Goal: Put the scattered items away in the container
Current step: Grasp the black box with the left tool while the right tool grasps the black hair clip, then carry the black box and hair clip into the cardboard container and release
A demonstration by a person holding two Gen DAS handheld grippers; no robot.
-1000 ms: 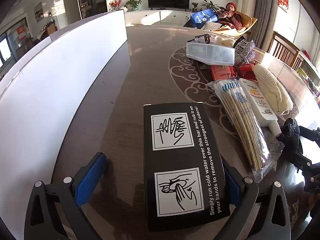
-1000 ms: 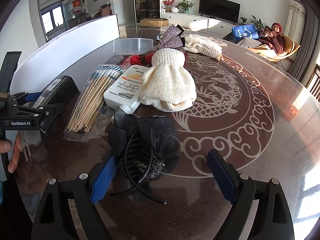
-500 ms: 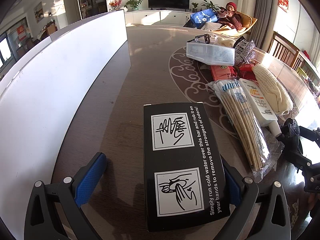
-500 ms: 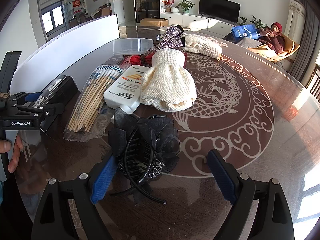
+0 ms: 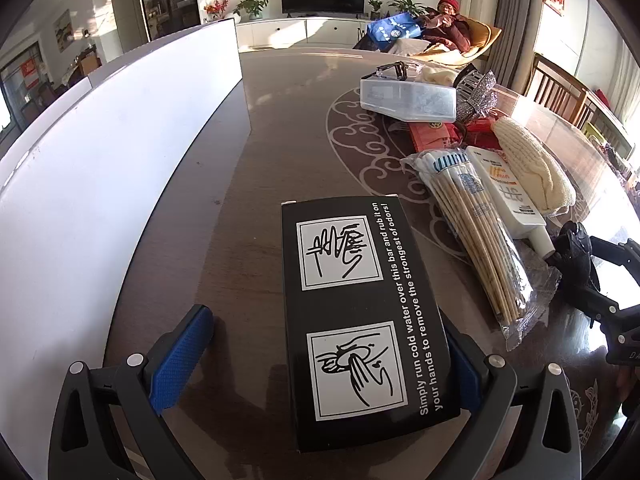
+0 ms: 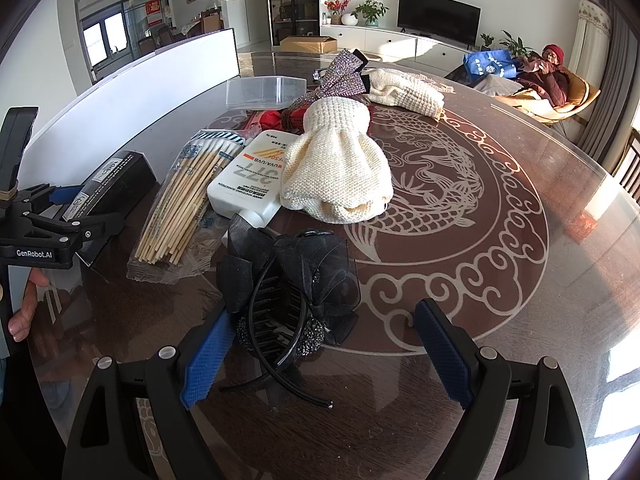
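A black box (image 5: 360, 312) printed with hand-washing pictures lies flat on the table between the fingers of my open left gripper (image 5: 322, 320). Its right finger rests against the box; the left finger stands well clear. My right gripper (image 6: 324, 316) is open around a black mesh hair clip (image 6: 288, 276), which lies close to its left finger. A clear plastic container (image 6: 264, 90) sits at the back of the pile. A bag of bamboo sticks (image 6: 184, 204), a white bottle (image 6: 248, 184) and a cream knitted piece (image 6: 340, 168) lie between the clip and the container.
A tall white board (image 5: 100, 160) runs along the table's left side. A sequined bow (image 6: 344, 76), a second cream knit (image 6: 404, 92) and red items (image 6: 276, 118) lie beside the container. A person reclines in a chair (image 6: 548, 76) beyond the table.
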